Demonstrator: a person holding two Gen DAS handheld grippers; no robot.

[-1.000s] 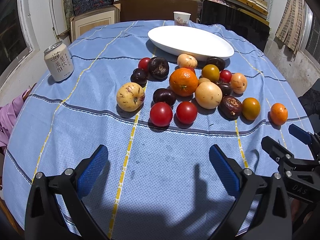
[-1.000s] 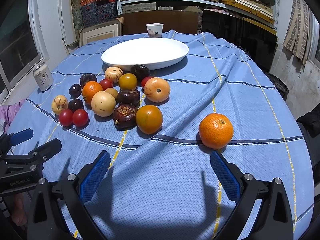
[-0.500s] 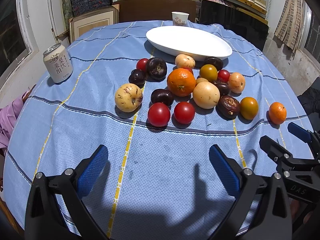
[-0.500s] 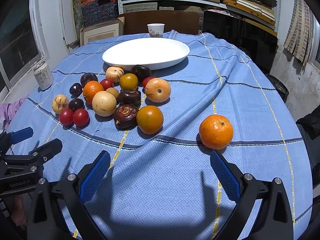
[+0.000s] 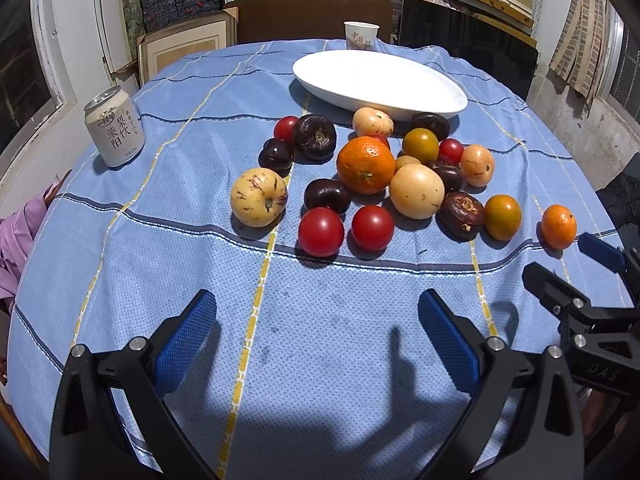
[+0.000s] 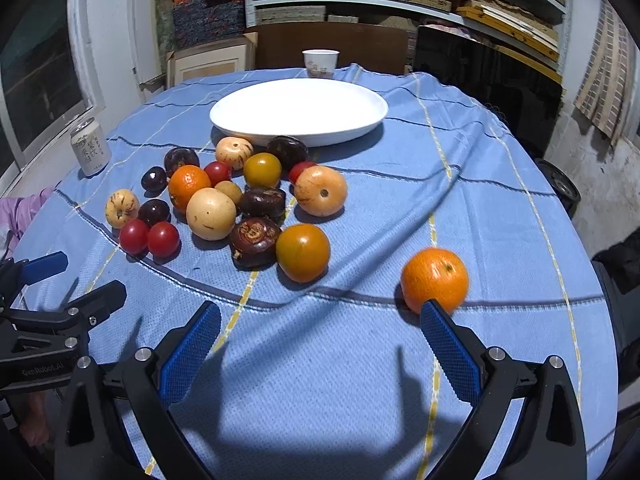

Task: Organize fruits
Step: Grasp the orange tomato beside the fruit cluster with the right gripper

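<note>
Several fruits lie in a cluster on the blue tablecloth: two red tomatoes [image 5: 321,231], a large orange [image 5: 365,165], a pale striped melon [image 5: 258,197], dark purple fruits and yellow-green tomatoes. A white oval plate [image 5: 380,80] sits behind them, with nothing on it. A lone orange [image 6: 434,280] rests apart to the right, just beyond my right gripper's right fingertip. My left gripper [image 5: 318,326] hovers open in front of the tomatoes. My right gripper [image 6: 318,330] is open too, holding nothing. Each gripper shows in the other's view, at the edge [image 5: 580,280] [image 6: 60,292].
A drink can [image 5: 114,126] stands at the left of the table. A paper cup [image 5: 361,35] stands behind the plate. Shelves, a chair back and framed boards fill the background. Pink cloth [image 5: 16,240] shows at the left table edge.
Both grippers have moved slightly forward toward the fruits. The lone orange now sits closer to my right gripper's right finger. No fruit has moved.
</note>
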